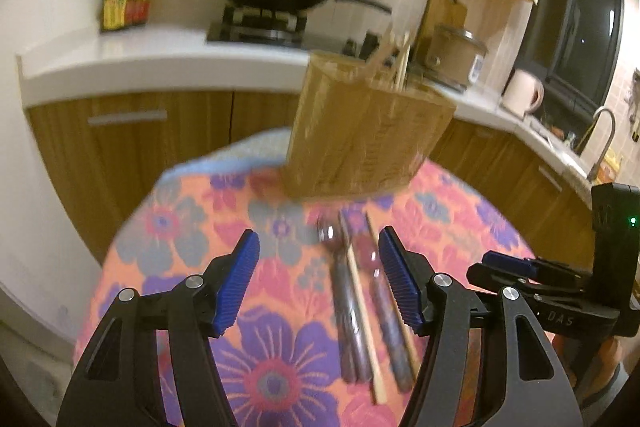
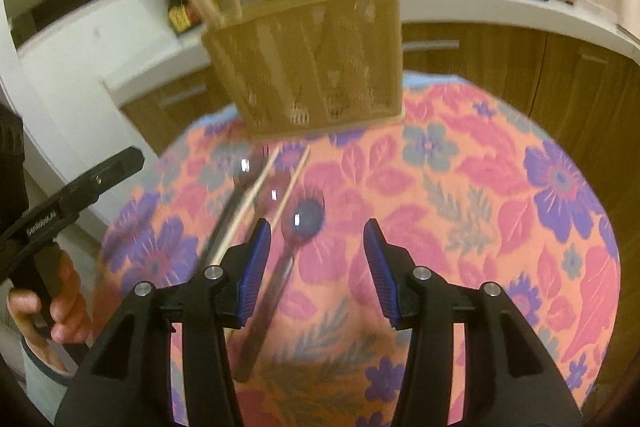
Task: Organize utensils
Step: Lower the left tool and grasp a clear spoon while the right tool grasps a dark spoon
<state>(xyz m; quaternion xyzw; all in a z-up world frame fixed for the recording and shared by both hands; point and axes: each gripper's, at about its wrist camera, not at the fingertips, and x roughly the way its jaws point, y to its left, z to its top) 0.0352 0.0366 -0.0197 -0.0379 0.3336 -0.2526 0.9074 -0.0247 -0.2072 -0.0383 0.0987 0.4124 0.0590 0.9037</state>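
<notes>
Floral orange-and-purple cloth covers the round table in a kitchen with white counters and wooden cabinets. One wooden utensil holder stands at centre frame; below it lie two bamboo chopsticks and, blurred, about three spoons. Left gripper and right gripper both gape, empty.

Black tool arms, ribbed blue pads, silver screws.

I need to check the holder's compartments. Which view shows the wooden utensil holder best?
The right wrist view: the wooden utensil holder faces it broadside, its cut-out front visible. The left wrist view shows it corner-on and blurrier.
</notes>
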